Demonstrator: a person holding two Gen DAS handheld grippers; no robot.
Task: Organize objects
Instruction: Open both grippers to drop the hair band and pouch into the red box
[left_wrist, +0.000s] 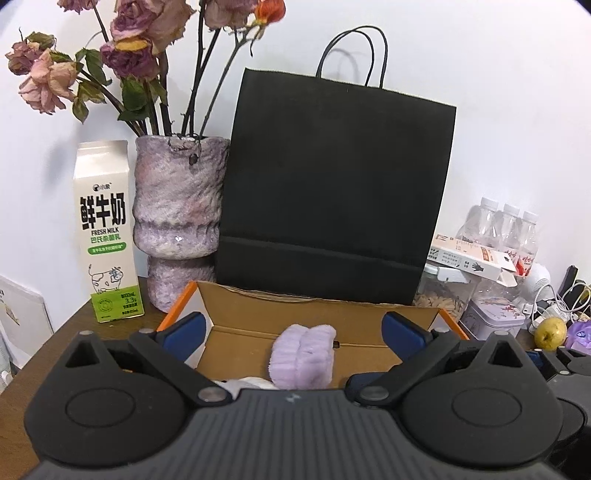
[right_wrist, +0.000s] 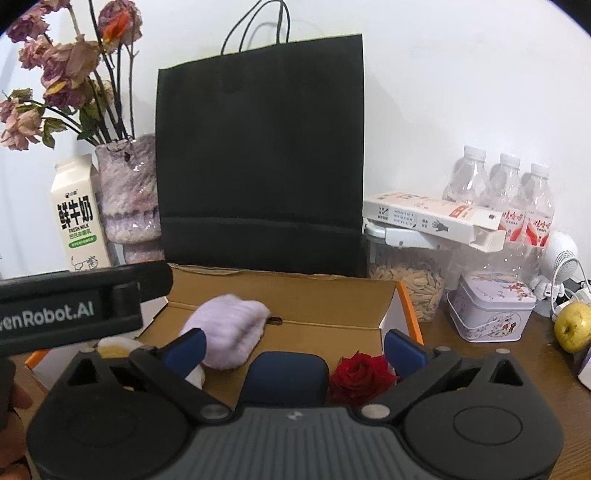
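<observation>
An open cardboard box (left_wrist: 258, 317) (right_wrist: 332, 306) with orange edges lies on the wooden table in front of both grippers. Inside it a fluffy purple cloth roll (left_wrist: 303, 356) (right_wrist: 229, 332) rests near the back wall, blurred in the right wrist view. A red rose head (right_wrist: 360, 376), a dark blue object (right_wrist: 288, 376) and a white and yellow soft thing (right_wrist: 114, 347) also lie in the box. My left gripper (left_wrist: 295, 328) is open, its pads well apart from the purple roll. My right gripper (right_wrist: 295, 347) is open above the box's near part, holding nothing.
A black paper bag (left_wrist: 332, 192) stands right behind the box. A purple vase (left_wrist: 177, 221) of dried roses and a milk carton (left_wrist: 107, 236) are at the back left. Water bottles (right_wrist: 506, 184), a seed jar (right_wrist: 410, 284), a tin (right_wrist: 491, 310) and a yellow fruit (right_wrist: 574, 325) crowd the right.
</observation>
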